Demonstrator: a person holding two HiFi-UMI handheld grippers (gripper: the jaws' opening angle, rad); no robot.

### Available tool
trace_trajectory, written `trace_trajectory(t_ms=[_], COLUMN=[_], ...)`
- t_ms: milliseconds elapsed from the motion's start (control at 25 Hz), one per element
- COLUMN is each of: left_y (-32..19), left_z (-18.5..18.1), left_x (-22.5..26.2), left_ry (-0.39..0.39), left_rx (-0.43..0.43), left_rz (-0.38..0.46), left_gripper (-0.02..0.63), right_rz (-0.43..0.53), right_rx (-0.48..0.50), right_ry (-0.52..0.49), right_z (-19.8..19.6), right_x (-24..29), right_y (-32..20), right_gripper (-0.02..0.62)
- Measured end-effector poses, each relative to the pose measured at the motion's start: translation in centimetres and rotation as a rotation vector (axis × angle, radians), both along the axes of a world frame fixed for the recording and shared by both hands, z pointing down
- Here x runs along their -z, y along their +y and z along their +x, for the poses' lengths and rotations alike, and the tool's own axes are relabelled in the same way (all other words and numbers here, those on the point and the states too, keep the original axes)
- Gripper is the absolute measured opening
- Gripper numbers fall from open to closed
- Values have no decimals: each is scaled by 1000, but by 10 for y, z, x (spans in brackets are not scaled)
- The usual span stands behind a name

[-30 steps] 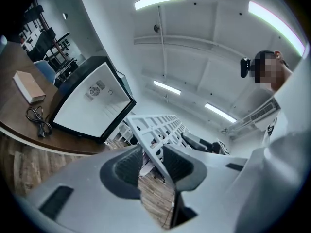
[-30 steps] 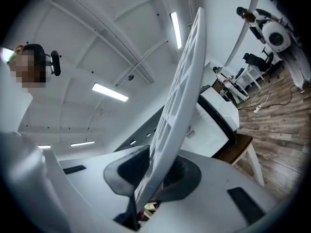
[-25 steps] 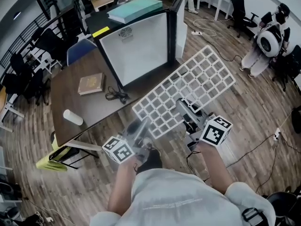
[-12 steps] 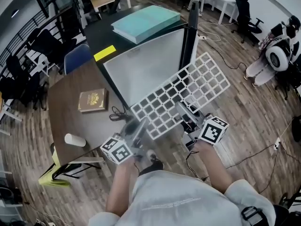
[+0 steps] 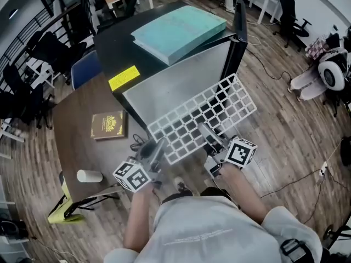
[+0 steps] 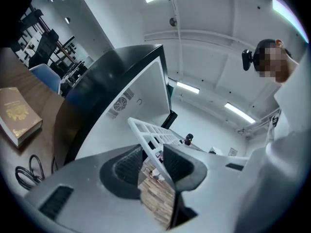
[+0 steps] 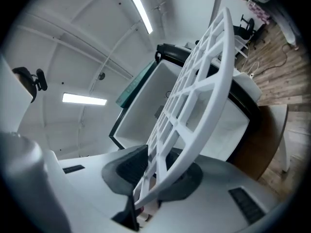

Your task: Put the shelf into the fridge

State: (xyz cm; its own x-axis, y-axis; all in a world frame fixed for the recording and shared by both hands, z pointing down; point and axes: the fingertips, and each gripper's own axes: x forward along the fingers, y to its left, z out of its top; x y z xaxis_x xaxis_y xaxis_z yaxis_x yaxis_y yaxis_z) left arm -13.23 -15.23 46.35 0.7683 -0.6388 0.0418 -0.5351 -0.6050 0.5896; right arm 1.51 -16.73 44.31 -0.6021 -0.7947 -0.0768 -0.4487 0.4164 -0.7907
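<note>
The white lattice shelf (image 5: 204, 113) is held tilted in the air, its far part over the white inside of the open black fridge (image 5: 181, 86). My left gripper (image 5: 158, 146) is shut on the shelf's near left edge; in the left gripper view that edge (image 6: 151, 135) runs between the pads (image 6: 177, 165). My right gripper (image 5: 204, 130) holds the near right edge, and its jaws are opening with the shelf (image 7: 199, 89) still pressed between them. The fridge's cavity (image 7: 146, 113) shows behind the lattice.
A teal book (image 5: 178, 25) lies on top of the fridge, beside a yellow label (image 5: 123, 78). On the brown table (image 5: 74, 138) are a brown book (image 5: 109, 125), a black cable (image 5: 137, 142) and a white cylinder (image 5: 89, 176). Office chairs and a person (image 5: 328, 73) stand around.
Both grippers have carried the shelf forward, from in front of the fridge to over its open inside. The fridge now fills more of the view.
</note>
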Motion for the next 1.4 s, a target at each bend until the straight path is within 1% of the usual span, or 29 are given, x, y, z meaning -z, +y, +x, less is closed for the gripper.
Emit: trace_trajectory(t_ms=[120, 240, 400, 560, 760, 960, 1160, 1400], left_y=[-11, -17, -20, -21, -26, -34, -42, -53], left_z=[-5, -8, -11, -12, -12, -11, -9, -15], left_x=[-10, -21, -29, -39, -44, -43, -44, -38], left_ry=[-15, -24, -29, -33, -36, -43, -46, -46], left_rx=[24, 53, 122, 170, 206, 217, 220, 243], left_rz=[-21, -47, -95, -122, -142, -152, -126, -114], left_gripper=[123, 123, 123, 123, 123, 123, 123, 123], right_rz=[-31, -79, -153, -179, -215, -227, -218, -243], right_rx=[20, 49, 104, 153, 182, 187, 185, 171], right_ry=[-27, -31, -50, -43, -72, -71, -83, -109], right_z=[-6, -7, -13, -13, -16, -15, -15, -17], right_x=[-14, -29, -43, -55, -63, -63, -62, -60], right_y=[-13, -23, -32, -41, -49, -58, -66, -71], right_gripper=[71, 72, 72, 72, 72, 72, 72, 72])
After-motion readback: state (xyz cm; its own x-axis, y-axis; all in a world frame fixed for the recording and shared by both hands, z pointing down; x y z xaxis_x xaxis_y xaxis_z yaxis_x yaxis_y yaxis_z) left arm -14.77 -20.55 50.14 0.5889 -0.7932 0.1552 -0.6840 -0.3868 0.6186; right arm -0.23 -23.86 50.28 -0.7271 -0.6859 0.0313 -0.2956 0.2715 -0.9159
